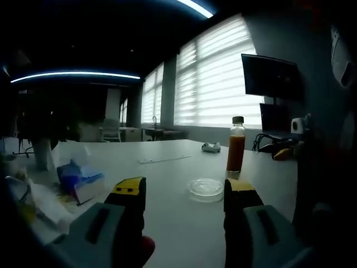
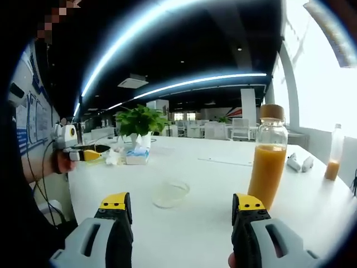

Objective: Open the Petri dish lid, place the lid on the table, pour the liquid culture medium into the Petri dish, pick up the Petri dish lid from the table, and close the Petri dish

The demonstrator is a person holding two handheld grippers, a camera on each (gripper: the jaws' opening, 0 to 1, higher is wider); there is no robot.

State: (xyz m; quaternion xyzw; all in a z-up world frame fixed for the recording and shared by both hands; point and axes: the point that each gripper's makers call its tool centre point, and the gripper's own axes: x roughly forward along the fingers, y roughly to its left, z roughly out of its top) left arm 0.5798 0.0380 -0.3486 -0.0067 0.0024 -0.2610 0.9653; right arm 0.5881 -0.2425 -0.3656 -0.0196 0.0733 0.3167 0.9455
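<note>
A clear Petri dish (image 1: pixel 205 188) lies on the white table (image 1: pixel 167 223), just ahead of my left gripper (image 1: pixel 184 190), whose yellow-tipped jaws stand wide apart and hold nothing. Behind the dish stands a capped bottle of orange liquid (image 1: pixel 236 148). In the right gripper view the same dish (image 2: pixel 170 192) lies ahead of my open, empty right gripper (image 2: pixel 181 205), and the bottle (image 2: pixel 269 162) stands close at the right, beyond the right jaw. I cannot tell whether the lid is on the dish. A hand holds the left gripper (image 2: pixel 89 152) at the table's left edge.
A blue tissue pack (image 1: pixel 78 178) and crumpled wrappers lie at the left. A small white object (image 1: pixel 211 147) rests further back. A potted plant (image 2: pixel 139 120) stands behind the tissues, and a second bottle (image 2: pixel 333 153) at the far right. A monitor (image 1: pixel 270 75) hangs on the wall.
</note>
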